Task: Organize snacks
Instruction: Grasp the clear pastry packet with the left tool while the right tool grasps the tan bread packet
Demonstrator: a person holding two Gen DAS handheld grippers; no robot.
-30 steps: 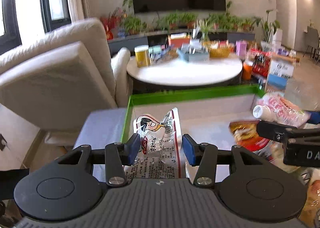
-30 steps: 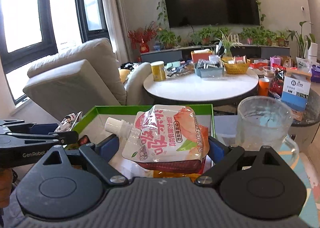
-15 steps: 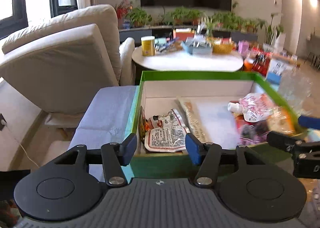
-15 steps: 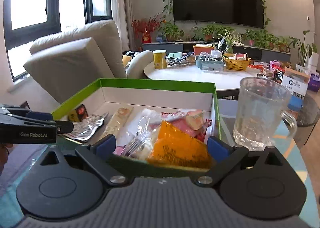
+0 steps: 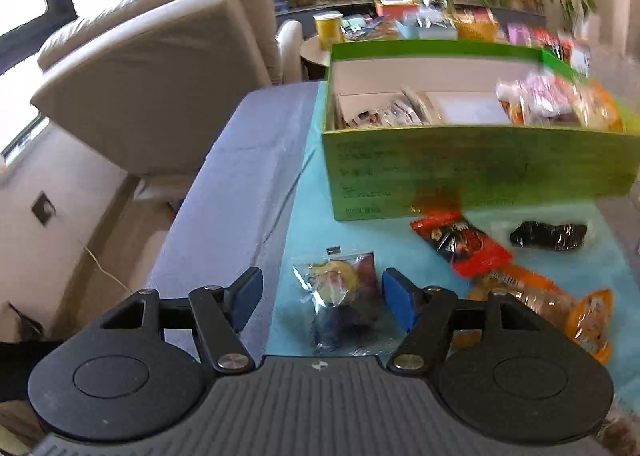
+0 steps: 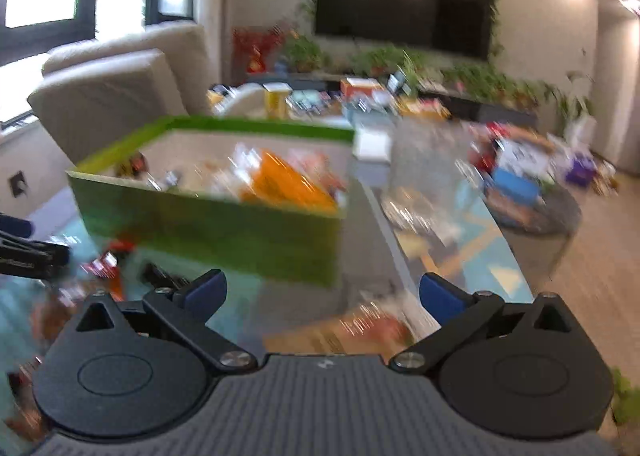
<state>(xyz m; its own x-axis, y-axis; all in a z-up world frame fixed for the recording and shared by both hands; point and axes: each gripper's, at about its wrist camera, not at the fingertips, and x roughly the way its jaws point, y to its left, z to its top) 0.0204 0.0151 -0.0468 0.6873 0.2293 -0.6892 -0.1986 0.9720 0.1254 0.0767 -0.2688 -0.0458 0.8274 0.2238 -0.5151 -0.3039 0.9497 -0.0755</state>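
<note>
— Left wrist view: what's in your green box (image 5: 472, 168)?

— Several snack packets, blurred; pink and orange ones at its right end. Your left gripper (image 5: 322, 298) is spread wide above a clear-wrapped snack (image 5: 340, 288) on the teal mat (image 5: 400, 240).

— And your right gripper (image 6: 320, 290)?

— Wide apart, holding nothing, just before the box.

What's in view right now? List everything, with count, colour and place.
Box: one, green, on the table, snack packets inside.
Clear packet: one, yellow and dark contents, between the left gripper's fingers, untouched.
Red packet: one, before the box.
Black packet: one, right of the red.
Orange packets: at least two, near right.
Armchair: one, beige, left.
Left gripper: open.
Right gripper: open, holds nothing.
</note>
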